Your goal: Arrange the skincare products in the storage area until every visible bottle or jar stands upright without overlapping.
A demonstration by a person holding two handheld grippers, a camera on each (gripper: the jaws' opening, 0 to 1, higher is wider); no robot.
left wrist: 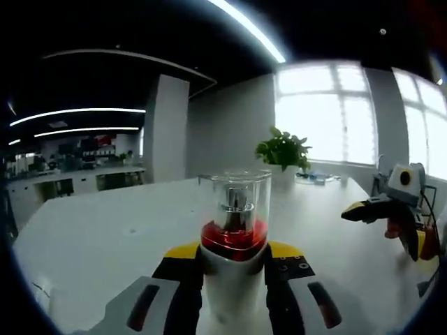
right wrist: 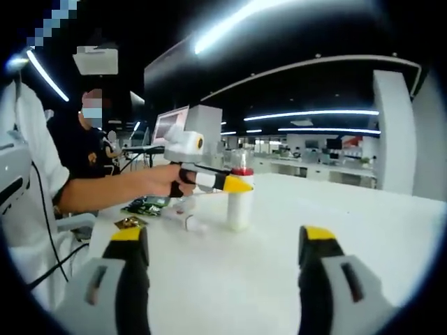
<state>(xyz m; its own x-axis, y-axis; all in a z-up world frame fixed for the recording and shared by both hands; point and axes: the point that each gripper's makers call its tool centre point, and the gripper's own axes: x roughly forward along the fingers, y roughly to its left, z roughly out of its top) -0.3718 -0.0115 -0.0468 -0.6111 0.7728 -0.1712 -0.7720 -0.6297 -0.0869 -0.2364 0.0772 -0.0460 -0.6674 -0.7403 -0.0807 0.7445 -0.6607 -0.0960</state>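
The left hand-held gripper clamps a white bottle with a clear cap, upright on the white surface. Standing it up looks like the step in hand; next it needs a gentle release without tipping. The right hand-held gripper hangs level, jaws spread, empty, well apart.

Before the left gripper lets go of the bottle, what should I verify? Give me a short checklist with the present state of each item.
1. Left gripper shut on the bottle: ok.
2. Bottle upright: ok; in the right gripper view it stands vertical on the table.
3. Bottle base resting on the table: cannot tell for sure.
4. Nothing overlapping the bottle: ok, but a small tube lies close beside it.
5. All products upright: not ok, the tube lies flat.
6. Right gripper open and apart from the bottle: ok.
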